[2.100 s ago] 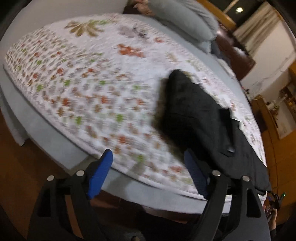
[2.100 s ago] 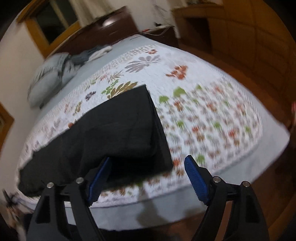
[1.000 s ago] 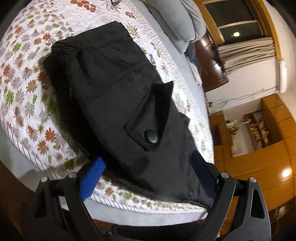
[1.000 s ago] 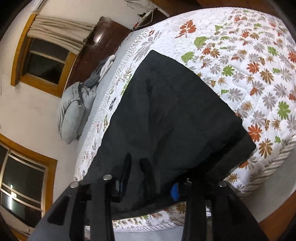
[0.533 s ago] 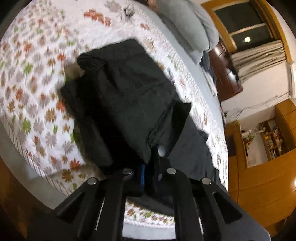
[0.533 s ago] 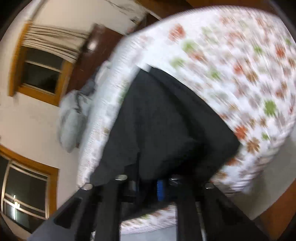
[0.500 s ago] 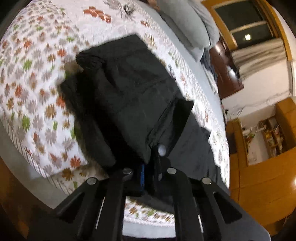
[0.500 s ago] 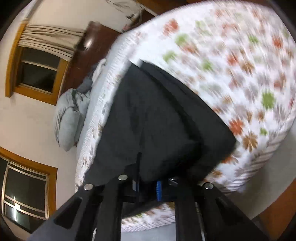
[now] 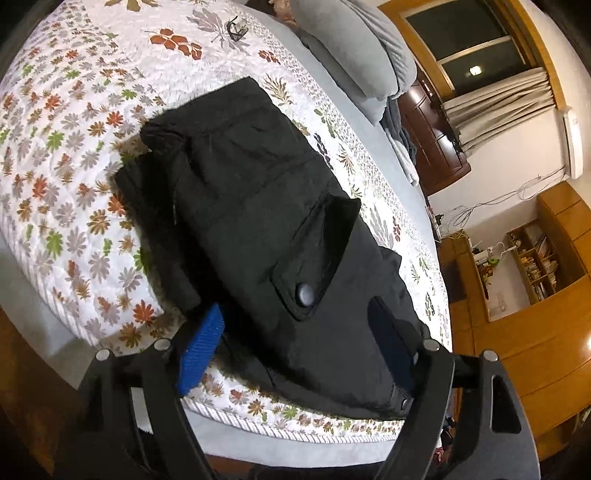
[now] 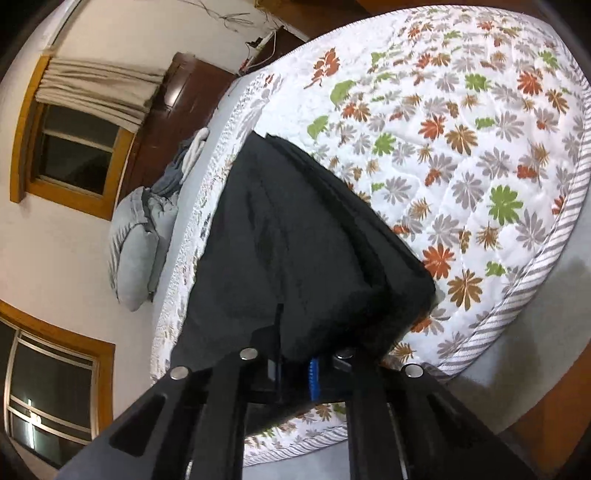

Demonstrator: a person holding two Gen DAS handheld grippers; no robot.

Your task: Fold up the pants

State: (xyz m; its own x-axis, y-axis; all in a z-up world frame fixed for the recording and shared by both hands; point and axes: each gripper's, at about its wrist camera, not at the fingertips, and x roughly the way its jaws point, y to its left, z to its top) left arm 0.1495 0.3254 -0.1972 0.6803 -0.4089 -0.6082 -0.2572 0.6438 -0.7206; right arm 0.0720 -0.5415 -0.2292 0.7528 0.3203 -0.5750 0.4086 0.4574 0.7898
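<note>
Black folded pants (image 9: pixel 258 206) lie on a floral quilted bed (image 9: pixel 55 155), with a buttoned pocket flap (image 9: pixel 306 291) facing up. My left gripper (image 9: pixel 295 354) is open, its blue pads either side of the pants' near edge, not clamping it. In the right wrist view the pants (image 10: pixel 295 236) are a thick folded stack near the bed's edge. My right gripper (image 10: pixel 295 373) is shut on the near edge of the pants, with cloth bunched between its fingers.
Grey pillows (image 9: pixel 354 48) lie at the head of the bed, also in the right wrist view (image 10: pixel 136 236). A small dark object (image 9: pixel 236 27) rests on the quilt. The mattress edge (image 10: pixel 532 280) and wooden floor are close by. Wooden cabinets (image 9: pixel 546 258) stand beyond.
My left gripper was shut on the pants half a second ago and has now opened. My right gripper stays shut on the pants and has steadied.
</note>
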